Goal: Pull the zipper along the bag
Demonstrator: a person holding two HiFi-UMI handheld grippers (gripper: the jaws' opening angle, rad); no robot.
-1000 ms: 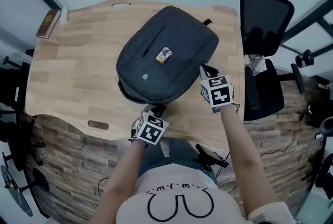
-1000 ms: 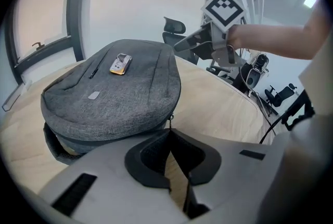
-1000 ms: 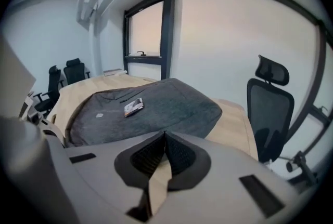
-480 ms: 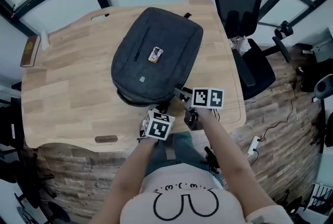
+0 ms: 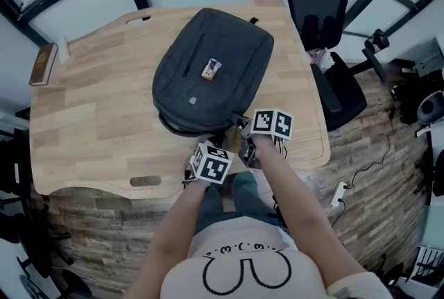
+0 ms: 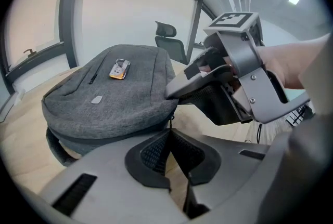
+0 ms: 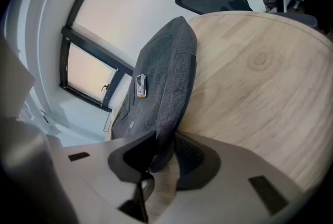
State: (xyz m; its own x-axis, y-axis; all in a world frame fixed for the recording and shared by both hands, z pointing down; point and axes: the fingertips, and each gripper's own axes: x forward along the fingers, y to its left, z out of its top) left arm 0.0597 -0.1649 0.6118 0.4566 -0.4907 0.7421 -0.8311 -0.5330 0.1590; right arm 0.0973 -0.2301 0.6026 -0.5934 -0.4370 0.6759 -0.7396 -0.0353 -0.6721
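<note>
Grey fabric backpack (image 5: 232, 41) is lying flat in the middle of the light wood tabletop (image 5: 97, 124), front panel up. It has a little orange-and-white tag (image 5: 210, 69) on it and a short dark pocket zip (image 5: 186, 71) just to the left of that.

Both grippers are down at the end of the bag nearest the person, close to the tabletop's front edge and right next to each other.

The left gripper (image 6: 169, 133) has its jaws pressed completely together. A thin dark tab (image 6: 170, 122) comes down from the bag's lower edge straight into the jaw tips, so it looks pinched on that. Honestly can't tell if that tab is the zipper pull itself or just a loop.

The right gripper (image 7: 165, 140) is at the bag's near right corner, tipped on its side. Its jaws are about halfway apart and closing, with the rounded corner of the backpack sitting between them. Bare tabletop shows through the lower part of the gap, so I wouldn't call it a grip.

Off to the right there's a black office chair (image 5: 319, 3) pulled up beside the tabletop. A brown book (image 5: 43, 63) sits at the far left edge, well away from the bag.
</note>
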